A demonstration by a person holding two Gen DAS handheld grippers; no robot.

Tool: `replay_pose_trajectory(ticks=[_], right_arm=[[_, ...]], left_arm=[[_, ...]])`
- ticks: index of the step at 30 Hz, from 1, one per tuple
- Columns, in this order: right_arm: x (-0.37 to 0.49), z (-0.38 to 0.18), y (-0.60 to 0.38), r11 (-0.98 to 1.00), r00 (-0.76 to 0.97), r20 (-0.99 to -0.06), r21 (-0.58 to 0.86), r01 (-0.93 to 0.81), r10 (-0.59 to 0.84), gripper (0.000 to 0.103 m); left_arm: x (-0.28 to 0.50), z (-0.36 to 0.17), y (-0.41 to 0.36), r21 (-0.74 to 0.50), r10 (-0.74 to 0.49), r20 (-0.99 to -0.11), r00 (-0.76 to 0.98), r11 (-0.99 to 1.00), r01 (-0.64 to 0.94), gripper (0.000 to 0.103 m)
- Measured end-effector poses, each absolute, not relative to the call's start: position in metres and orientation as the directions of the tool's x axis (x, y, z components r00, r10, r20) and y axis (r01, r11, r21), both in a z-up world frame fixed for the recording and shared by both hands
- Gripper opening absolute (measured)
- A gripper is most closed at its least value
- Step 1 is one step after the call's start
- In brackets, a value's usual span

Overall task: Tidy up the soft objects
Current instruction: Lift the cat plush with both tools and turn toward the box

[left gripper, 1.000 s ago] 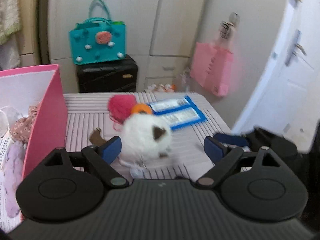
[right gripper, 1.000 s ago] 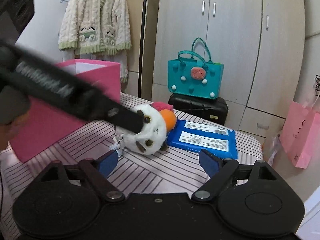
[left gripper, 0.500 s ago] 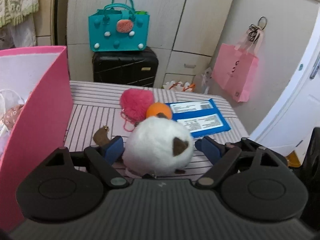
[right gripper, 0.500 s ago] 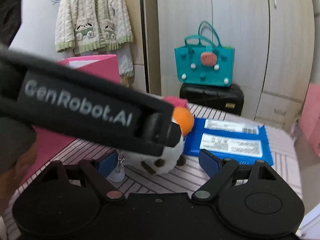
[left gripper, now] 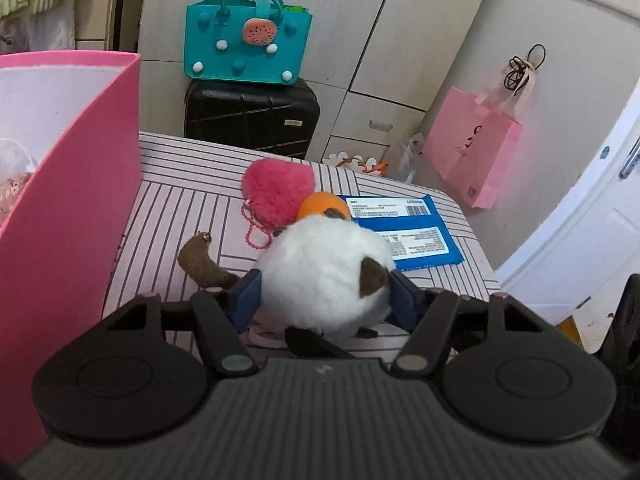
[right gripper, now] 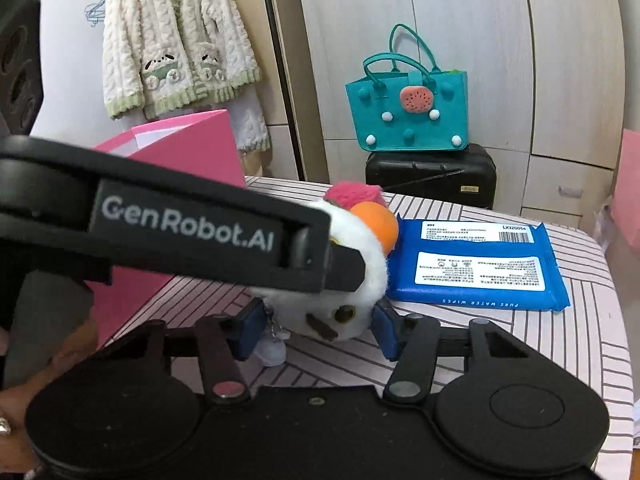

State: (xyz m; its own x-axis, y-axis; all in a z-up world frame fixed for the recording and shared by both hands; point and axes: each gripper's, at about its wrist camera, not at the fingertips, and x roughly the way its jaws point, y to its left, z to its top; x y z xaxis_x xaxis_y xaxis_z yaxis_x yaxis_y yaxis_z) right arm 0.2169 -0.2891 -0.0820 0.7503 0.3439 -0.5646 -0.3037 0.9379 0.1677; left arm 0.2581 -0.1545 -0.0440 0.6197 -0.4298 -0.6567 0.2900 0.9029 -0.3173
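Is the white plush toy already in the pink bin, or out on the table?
Out. The white plush toy lies on the striped table beside the pink bin, between the left gripper pads.

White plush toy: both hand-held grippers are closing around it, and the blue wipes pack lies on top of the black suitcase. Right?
Not quite. The blue wipes pack lies on the striped table, just beside the white plush toy, not on the black suitcase; the right wrist view shows this. The left hand-held gripper and right hand-held gripper do each bracket the toy.

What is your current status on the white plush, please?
Left hand-held gripper clamped on white plush. Right hand-held gripper straddling it. Pink pom-pom touching behind.
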Motion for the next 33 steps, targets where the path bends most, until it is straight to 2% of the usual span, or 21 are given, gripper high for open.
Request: replay_pose_trajectory(ticks=[8, 21, 33], right_arm=[[0.205, -0.074, -0.287, 0.946, 0.754, -0.573, 0.152, -0.286, 0.320, 0.056], [0.178, -0.056, -0.286, 0.943, 0.712, -0.620, 0.246, -0.223, 0.330, 0.055], [0.157, -0.050, -0.279, 0.937, 0.670, -0.656, 0.275, -0.216, 0.347, 0.055]], left_arm=[[0.249, -0.040, -0.147, -0.337, -0.455, -0.642, 0.617, 0.890, 0.307, 0.061], [0.223, -0.031, -0.139, -0.341, -0.492, -0.640, 0.590, 0.870, 0.355, 0.060], [0.198, -0.024, -0.131, -0.318, -0.501, -0.667, 0.551, 0.861, 0.397, 0.059]])
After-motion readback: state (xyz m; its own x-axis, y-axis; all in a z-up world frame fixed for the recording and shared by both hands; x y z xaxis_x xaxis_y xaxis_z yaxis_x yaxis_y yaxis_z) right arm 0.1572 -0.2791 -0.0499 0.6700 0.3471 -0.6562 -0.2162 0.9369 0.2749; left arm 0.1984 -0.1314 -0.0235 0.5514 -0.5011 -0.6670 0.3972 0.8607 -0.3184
